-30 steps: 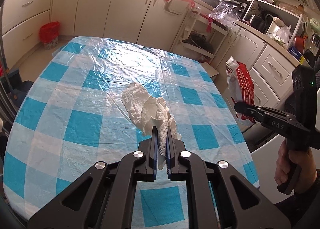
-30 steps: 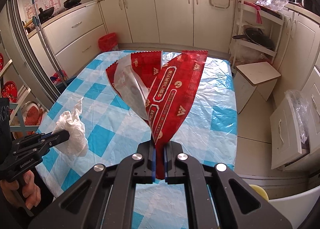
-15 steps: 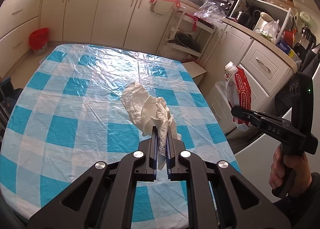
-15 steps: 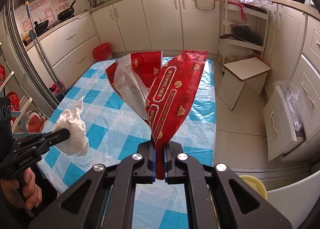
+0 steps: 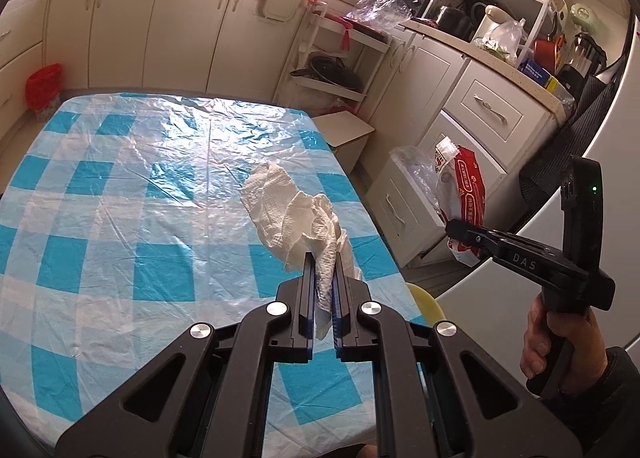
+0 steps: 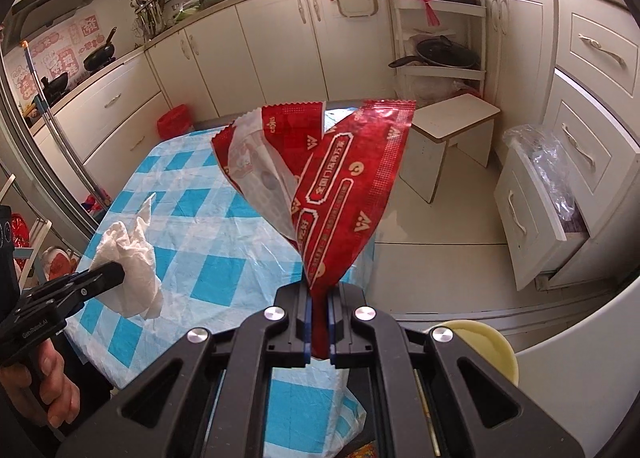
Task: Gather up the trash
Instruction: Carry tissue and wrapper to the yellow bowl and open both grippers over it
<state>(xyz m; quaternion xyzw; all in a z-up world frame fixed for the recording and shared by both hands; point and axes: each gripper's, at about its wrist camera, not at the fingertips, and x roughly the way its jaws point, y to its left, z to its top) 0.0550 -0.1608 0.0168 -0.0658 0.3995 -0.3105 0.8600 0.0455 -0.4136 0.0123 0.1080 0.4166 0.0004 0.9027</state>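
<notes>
My left gripper [image 5: 323,258] is shut on a crumpled white paper towel [image 5: 296,219] and holds it in the air over the table's right edge. It also shows in the right wrist view [image 6: 130,258], where the left gripper [image 6: 116,272] is at the lower left. My right gripper [image 6: 319,290] is shut on an empty red snack wrapper [image 6: 340,185], held up off the table's near corner. In the left wrist view the right gripper [image 5: 454,227] holds the wrapper [image 5: 464,193] to the right of the table.
A table with a blue-and-white checked plastic cover [image 5: 120,217] lies below. A small red bin [image 5: 43,83] stands by the far cabinets. A wooden stool [image 6: 452,129], an open drawer with clear plastic [image 6: 548,173] and a pale yellow round rim [image 6: 484,342] are on the right.
Both grippers have swung right and drawn back off the table, carrying the towel and wrapper. The stool and drawers have come into fuller view. Both grips are unchanged.
</notes>
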